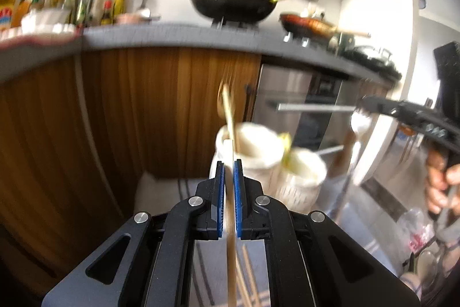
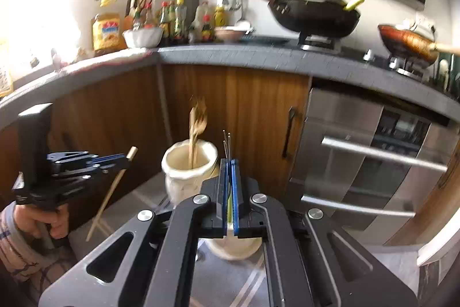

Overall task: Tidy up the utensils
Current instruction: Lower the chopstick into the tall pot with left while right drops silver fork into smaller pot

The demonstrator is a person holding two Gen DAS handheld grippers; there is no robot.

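Note:
My left gripper [image 1: 229,163] is shut on a wooden chopstick [image 1: 231,243] that runs back under it. It hovers just before a white ceramic holder [image 1: 253,151] with wooden utensils [image 1: 228,111] in it; a second white holder [image 1: 302,177] stands to its right. My right gripper [image 2: 229,161] is shut on a thin fork with a green handle [image 2: 229,206], tines [image 2: 227,144] up, above a white holder [image 2: 233,248]. The other holder [image 2: 188,171] with wooden utensils stands behind. The left gripper [image 2: 126,158] shows at the left with its chopstick [image 2: 110,192].
Loose chopsticks [image 1: 248,281] lie on the striped cloth [image 1: 161,192] below my left gripper. Brown cabinet doors [image 2: 230,117] and a steel oven [image 2: 373,163] stand behind the holders. The grey counter [image 2: 258,56] carries a black wok [image 2: 316,15], bottles and bowls.

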